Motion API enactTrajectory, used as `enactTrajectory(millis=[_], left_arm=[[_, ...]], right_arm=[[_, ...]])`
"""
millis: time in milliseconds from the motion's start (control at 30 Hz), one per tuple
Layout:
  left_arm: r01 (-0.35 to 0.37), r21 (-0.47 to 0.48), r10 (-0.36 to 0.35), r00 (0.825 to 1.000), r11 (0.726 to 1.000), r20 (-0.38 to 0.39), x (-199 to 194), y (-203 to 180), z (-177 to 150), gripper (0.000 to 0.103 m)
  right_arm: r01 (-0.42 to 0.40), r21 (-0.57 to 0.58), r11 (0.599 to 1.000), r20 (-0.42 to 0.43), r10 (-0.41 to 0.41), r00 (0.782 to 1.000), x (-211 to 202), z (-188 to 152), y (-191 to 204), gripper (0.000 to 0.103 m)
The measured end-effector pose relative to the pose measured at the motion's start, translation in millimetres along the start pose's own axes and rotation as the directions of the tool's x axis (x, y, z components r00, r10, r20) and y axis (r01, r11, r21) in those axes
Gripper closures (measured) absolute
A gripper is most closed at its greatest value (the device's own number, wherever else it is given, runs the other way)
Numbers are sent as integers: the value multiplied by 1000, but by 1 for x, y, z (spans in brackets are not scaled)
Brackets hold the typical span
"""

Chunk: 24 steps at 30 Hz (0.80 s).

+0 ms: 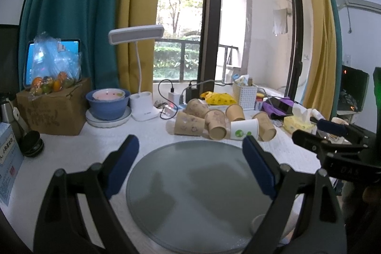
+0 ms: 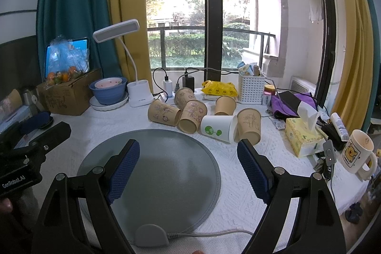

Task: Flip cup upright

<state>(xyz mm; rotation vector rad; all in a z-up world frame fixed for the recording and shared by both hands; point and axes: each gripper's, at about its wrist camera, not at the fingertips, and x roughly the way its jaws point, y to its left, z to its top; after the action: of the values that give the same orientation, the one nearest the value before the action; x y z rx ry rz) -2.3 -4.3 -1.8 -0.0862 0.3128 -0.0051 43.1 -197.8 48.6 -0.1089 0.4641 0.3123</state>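
Note:
Several paper cups lie on their sides in a cluster on the white tablecloth beyond a round grey mat [image 1: 193,192] [image 2: 152,170]. One is white with a green print [image 1: 244,129] [image 2: 218,128]; the others are brown with drawings, such as one at the left [image 1: 189,126] [image 2: 163,112]. One brown cup [image 2: 225,105] stands mouth down at the back. My left gripper [image 1: 190,156] is open and empty above the mat, short of the cups. My right gripper [image 2: 188,156] is open and empty, also over the mat, its right finger close to a brown cup [image 2: 248,126].
A cardboard box [image 1: 54,108], stacked bowls [image 1: 108,104], a desk lamp [image 1: 142,108], chargers and a white basket [image 2: 251,87] line the back. A tissue pack [image 2: 302,137] and a mug [image 2: 357,151] stand at the right. The other gripper shows at each view's side [image 1: 333,135] [image 2: 31,146].

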Motion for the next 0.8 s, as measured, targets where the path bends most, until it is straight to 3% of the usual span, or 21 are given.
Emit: enactTrajectory(millis=[500,800], left_arm=[[11,12,-11,1000,1000,-17,6,-4,-1,13],[70,26,-66,991,997,-118,60,-10,0,13]], right_arm=[[12,0,1000,-9,-12,1000,8,-2,-5,17],[46,27,999,-62,-44,997,51,-1,-38,17]])
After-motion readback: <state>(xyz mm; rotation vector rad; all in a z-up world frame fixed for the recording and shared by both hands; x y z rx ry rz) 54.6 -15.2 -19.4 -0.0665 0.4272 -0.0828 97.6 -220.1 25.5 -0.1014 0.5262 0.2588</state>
